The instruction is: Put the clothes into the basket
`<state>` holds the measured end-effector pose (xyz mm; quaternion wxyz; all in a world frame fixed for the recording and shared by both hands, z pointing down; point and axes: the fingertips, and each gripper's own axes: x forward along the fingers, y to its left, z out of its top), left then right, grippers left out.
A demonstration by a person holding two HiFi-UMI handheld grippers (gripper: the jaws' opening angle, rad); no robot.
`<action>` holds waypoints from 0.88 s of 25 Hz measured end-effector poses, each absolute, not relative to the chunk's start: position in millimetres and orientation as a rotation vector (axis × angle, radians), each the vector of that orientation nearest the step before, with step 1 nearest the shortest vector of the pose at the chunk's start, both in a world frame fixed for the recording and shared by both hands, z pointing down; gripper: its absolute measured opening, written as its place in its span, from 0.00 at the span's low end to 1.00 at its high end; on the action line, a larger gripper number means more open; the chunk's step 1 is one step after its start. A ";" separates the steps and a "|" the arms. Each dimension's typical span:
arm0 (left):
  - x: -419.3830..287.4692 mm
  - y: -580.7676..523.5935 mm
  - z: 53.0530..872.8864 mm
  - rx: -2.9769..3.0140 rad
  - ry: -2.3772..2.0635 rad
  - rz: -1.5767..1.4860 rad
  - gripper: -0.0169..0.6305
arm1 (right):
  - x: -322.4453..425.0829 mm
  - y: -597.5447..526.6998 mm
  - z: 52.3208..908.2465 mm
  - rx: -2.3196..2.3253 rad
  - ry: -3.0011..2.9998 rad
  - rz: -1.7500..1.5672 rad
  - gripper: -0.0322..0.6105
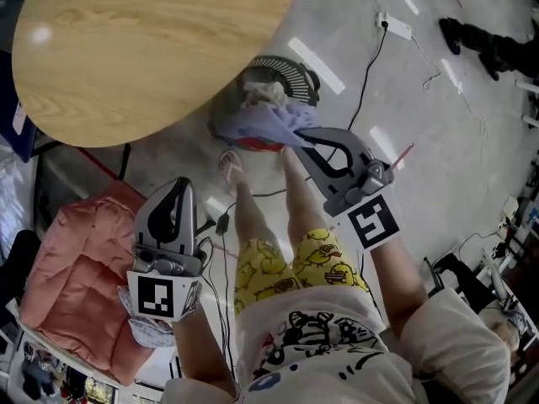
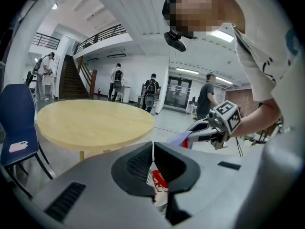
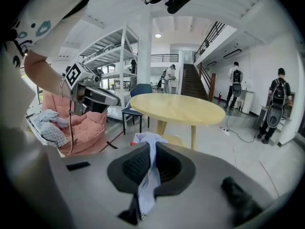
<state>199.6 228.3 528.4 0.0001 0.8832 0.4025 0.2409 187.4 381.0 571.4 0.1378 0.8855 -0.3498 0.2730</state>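
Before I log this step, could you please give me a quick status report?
Left gripper shut on white-and-red cloth. Right gripper shut on lavender garment, near basket. Table edge partly covers basket.

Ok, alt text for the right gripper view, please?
The right gripper is shut on a pale lavender cloth that bunches past its tips. Farther off stand a round wooden table and, at left, a pink cushion and the left gripper.

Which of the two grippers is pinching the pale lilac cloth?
The right gripper, shut on the lilac cloth. The left gripper is shut on a white cloth with red print instead.
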 end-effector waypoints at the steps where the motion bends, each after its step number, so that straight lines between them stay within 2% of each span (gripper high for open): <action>1: 198.7 229.6 533.6 2.769 1.258 0.759 0.06 | 186.9 381.2 577.8 2.567 -1.007 0.797 0.10; 22: 190.5 229.0 662.4 2.759 1.194 0.800 0.06 | 178.1 393.2 708.3 2.580 -0.916 0.849 0.10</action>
